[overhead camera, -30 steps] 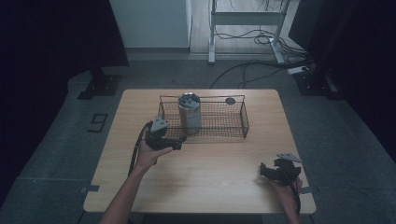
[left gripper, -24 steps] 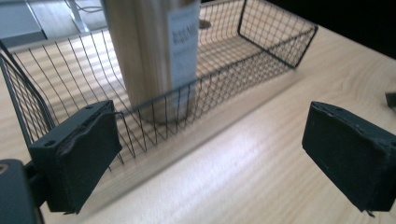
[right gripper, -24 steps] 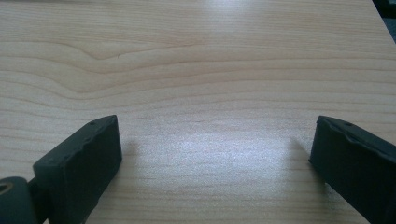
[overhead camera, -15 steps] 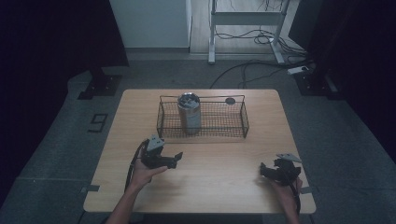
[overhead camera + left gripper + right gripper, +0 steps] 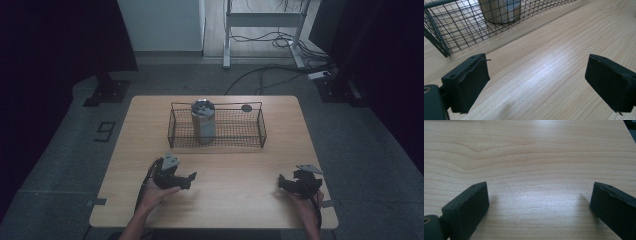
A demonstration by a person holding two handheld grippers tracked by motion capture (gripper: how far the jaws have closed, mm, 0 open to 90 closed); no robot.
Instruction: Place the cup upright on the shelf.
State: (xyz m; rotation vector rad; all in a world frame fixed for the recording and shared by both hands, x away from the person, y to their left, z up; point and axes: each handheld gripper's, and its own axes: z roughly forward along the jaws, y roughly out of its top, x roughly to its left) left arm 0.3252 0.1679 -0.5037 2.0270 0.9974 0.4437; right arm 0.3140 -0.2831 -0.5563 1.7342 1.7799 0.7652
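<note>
A silver metal can (image 5: 203, 119) stands upright in the left half of a black wire basket (image 5: 250, 139) at the back middle of the wooden table (image 5: 235, 195). In the left gripper view the can (image 5: 500, 10) shows through the basket mesh (image 5: 454, 30). My left gripper (image 5: 186, 181) rests low over the table's front left, open and empty, well short of the basket. Its jaws stand wide apart in the left gripper view (image 5: 536, 85). My right gripper (image 5: 283, 182) sits near the front right edge, open and empty, with bare wood between its jaws (image 5: 539, 207).
A small dark round object (image 5: 246, 108) lies at the basket's back right. Cables (image 5: 270, 40) and a desk frame stand on the floor beyond the table. Dark stands flank it at both sides.
My left gripper has drawn back from the basket's front left corner toward the near edge of the table, leaving the can standing in the basket. The right gripper has stayed put.
</note>
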